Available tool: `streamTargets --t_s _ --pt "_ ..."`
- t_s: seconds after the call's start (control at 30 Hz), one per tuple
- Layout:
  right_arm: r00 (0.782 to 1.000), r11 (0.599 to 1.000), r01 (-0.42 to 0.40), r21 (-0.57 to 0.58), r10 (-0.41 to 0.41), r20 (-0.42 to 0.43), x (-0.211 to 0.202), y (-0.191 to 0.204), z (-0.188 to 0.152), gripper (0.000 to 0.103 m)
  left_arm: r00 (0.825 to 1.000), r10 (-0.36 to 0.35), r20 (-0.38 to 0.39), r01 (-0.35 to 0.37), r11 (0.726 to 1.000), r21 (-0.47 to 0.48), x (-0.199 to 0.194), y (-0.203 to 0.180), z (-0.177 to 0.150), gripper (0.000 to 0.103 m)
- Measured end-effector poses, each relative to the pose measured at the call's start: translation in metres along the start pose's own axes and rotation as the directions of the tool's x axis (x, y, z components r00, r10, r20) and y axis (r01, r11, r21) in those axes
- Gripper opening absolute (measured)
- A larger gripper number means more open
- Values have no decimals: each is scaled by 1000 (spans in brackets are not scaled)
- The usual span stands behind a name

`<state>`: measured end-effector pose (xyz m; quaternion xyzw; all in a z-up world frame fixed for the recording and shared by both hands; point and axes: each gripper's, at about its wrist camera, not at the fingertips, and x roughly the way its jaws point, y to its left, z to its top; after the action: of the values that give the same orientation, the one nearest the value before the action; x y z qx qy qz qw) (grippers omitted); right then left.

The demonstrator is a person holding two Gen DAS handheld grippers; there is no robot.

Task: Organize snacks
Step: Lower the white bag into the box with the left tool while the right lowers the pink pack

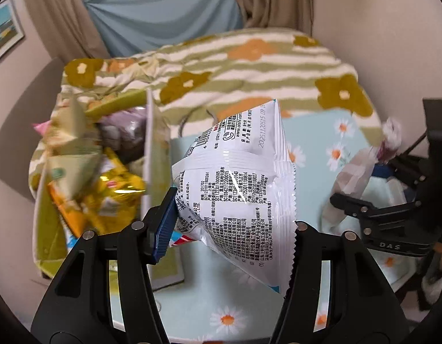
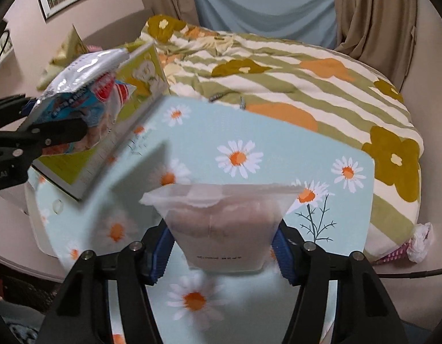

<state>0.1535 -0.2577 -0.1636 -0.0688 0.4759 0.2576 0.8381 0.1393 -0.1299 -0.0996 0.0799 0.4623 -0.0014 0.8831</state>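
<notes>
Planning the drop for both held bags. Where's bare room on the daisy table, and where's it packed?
Free: the daisy tablecloth between the green snack box and the floral blanket, plus its right edge, ahead of the right gripper and its translucent pouch. Crowded: the box interior, heaped with packets; the left gripper holds the white snack bag beside it.

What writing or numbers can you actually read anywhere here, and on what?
"www.oishi.com" and "20251120515": white snack bag in the left gripper.
"DAS": right gripper, seen from the left wrist.
Other bag print: too small to read.
Clear pouch label in the right wrist view: blurred.
</notes>
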Motion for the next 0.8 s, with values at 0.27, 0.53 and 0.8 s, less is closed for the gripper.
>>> streamTargets --t_s 0.27,0.53,0.8 --pt "997 999 -9 34 7 72 -47 43 25 58 994 -11 107 22 994 -107 -72 70 -13 55" --pt "986 995 -48 91 33 162 -70 121 55 58 988 81 131 -57 982 -178 -90 170 -29 55" --pt "986 990 -56 132 33 166 -53 180 69 58 994 94 60 -82 982 -171 -36 238 -48 56"
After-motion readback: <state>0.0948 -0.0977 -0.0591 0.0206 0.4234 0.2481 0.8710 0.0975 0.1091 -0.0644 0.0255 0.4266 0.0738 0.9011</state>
